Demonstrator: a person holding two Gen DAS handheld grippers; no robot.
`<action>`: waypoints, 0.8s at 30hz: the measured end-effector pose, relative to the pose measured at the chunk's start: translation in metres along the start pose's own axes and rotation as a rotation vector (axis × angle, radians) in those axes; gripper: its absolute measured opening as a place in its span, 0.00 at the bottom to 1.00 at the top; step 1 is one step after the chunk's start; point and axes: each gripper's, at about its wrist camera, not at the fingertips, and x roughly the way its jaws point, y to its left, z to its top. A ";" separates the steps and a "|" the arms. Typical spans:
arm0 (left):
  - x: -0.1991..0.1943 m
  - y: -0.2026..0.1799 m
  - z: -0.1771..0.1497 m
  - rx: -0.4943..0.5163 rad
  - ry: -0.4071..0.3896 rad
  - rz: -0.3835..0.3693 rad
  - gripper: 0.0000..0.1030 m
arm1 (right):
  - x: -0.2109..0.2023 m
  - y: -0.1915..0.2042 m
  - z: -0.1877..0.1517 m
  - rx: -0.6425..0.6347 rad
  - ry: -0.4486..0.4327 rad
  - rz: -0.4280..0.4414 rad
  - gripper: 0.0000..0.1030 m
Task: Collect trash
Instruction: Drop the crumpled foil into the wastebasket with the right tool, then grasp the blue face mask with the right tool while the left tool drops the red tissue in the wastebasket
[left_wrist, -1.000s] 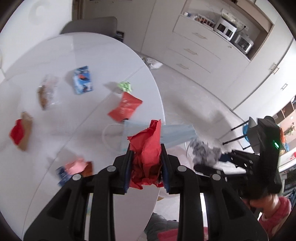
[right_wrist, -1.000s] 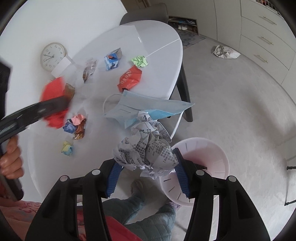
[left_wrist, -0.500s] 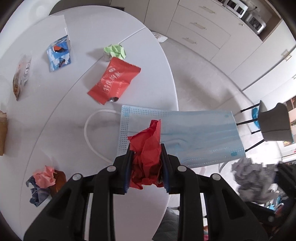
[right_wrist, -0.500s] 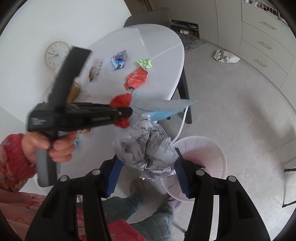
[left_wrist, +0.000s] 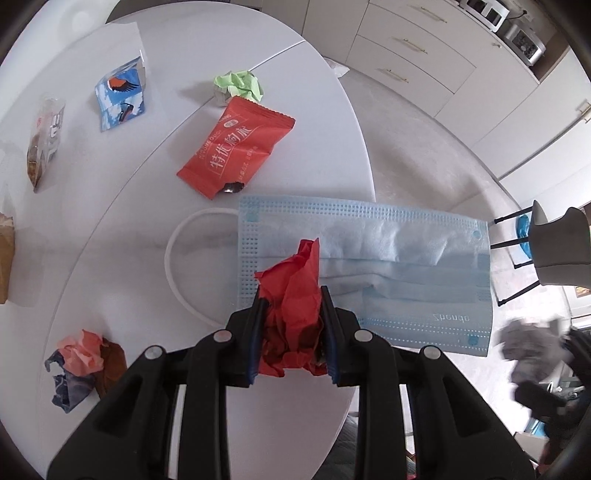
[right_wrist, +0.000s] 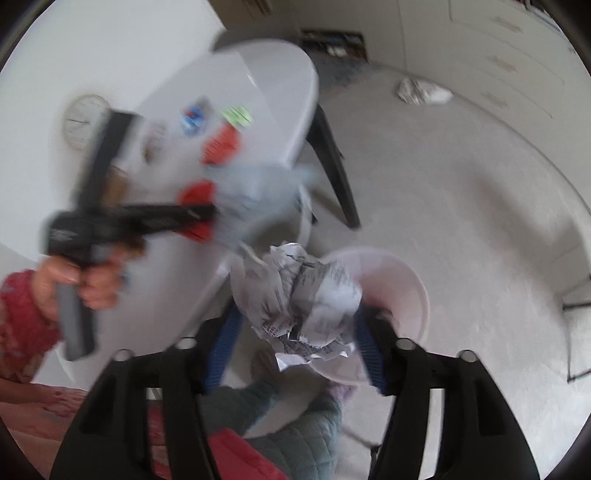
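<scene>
My left gripper (left_wrist: 291, 306) is shut on a crumpled red paper (left_wrist: 291, 314) and holds it just above a blue face mask (left_wrist: 369, 269) that hangs over the edge of the white table (left_wrist: 110, 258). My right gripper (right_wrist: 299, 314) is shut on a crumpled newspaper ball (right_wrist: 299, 295) above the pale pink bin (right_wrist: 399, 273) on the floor. The right wrist view is blurred; it shows the left gripper (right_wrist: 199, 218) with the red paper over the table.
On the table lie a red snack wrapper (left_wrist: 236, 147), a green paper wad (left_wrist: 240, 86), a blue bird packet (left_wrist: 120, 96), a clear snack bag (left_wrist: 46, 140) and a mixed paper wad (left_wrist: 85, 362). A paper lump (right_wrist: 421, 90) lies on the floor.
My left gripper has moved closer to the face mask with the red paper. My right gripper has swung with the newspaper ball over the bin.
</scene>
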 end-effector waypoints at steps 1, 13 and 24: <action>0.000 -0.002 0.001 0.001 -0.001 0.002 0.26 | 0.005 -0.004 -0.003 0.009 0.010 -0.007 0.79; -0.001 -0.001 -0.004 0.002 -0.006 -0.010 0.26 | 0.022 -0.022 0.026 0.168 -0.021 0.160 0.82; -0.005 0.005 -0.004 0.000 -0.010 -0.021 0.26 | 0.040 -0.009 0.065 0.173 -0.012 0.154 0.80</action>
